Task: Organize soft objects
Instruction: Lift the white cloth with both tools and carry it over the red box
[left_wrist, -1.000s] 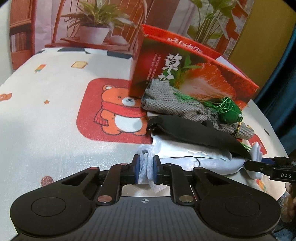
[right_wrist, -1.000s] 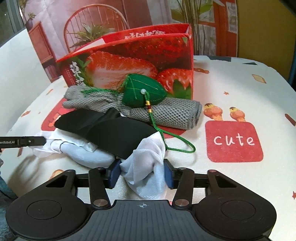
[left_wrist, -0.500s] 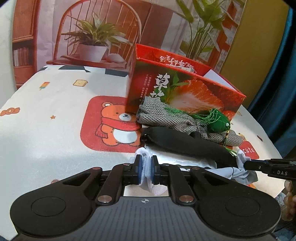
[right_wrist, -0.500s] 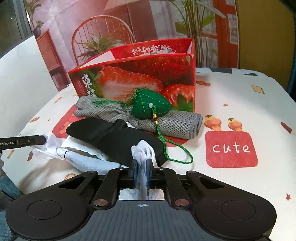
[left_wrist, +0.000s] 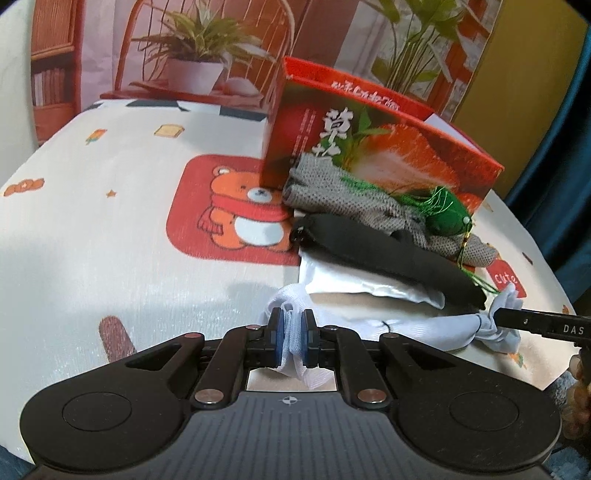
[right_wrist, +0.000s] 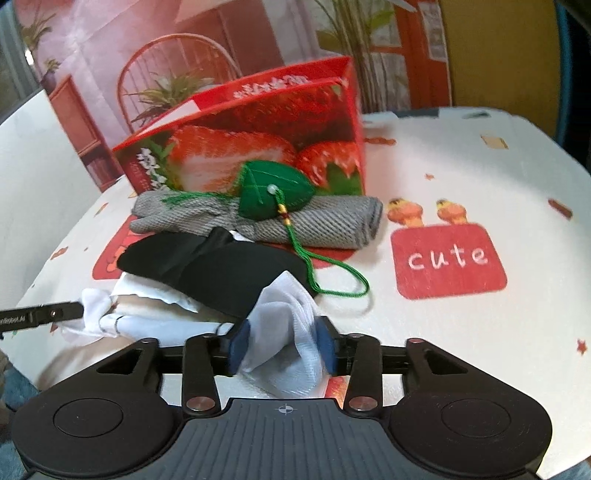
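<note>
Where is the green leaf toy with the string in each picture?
Left wrist view: the green leaf toy sits right of centre, on the grey knitted cloth.
Right wrist view: the toy sits just left of centre, upper half, on the same cloth.
Shared landmark: the red strawberry box right behind it.
</note>
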